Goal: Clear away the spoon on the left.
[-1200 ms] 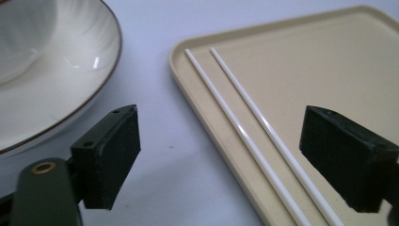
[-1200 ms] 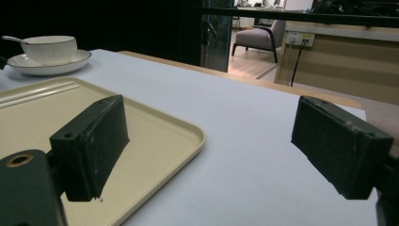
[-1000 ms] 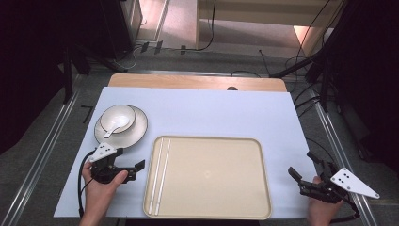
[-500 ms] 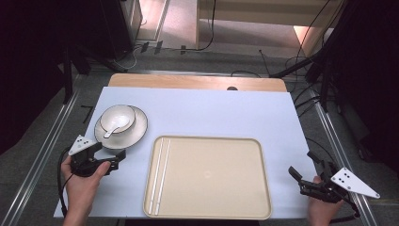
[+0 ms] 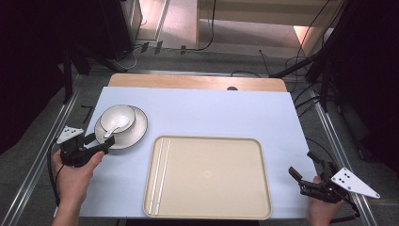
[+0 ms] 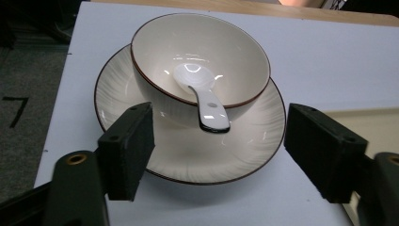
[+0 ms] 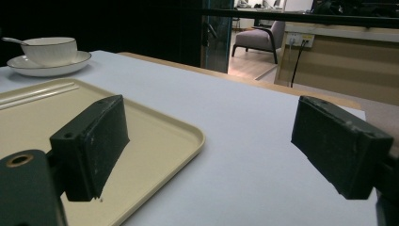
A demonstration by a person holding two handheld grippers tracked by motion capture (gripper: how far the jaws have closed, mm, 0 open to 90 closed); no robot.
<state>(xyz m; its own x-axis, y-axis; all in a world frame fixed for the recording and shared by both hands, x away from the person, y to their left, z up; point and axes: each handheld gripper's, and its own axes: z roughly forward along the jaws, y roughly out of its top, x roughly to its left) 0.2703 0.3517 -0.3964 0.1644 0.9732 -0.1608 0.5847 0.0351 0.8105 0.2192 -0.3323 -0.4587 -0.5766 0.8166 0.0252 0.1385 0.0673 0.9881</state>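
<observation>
Beside the plate (image 6: 188,155), left gripper (image 5: 104,145) jaws closing, part open, empty; right gripper (image 5: 301,178) wide open, empty, near tray (image 5: 207,212).

worktop (image 5: 211,113): pale blue sheet over a wooden top
left side: white ribbed round plate (image 5: 136,132)
near middle: beige rectangular plastic tray (image 5: 209,176)

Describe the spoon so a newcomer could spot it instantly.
Start at the pale blue table cover and go to its left side, beside the beige plastic tray. There a ribbed white plate carries a white bowl. The glossy white ceramic spoon lies in the bowl, its handle over the rim.
</observation>
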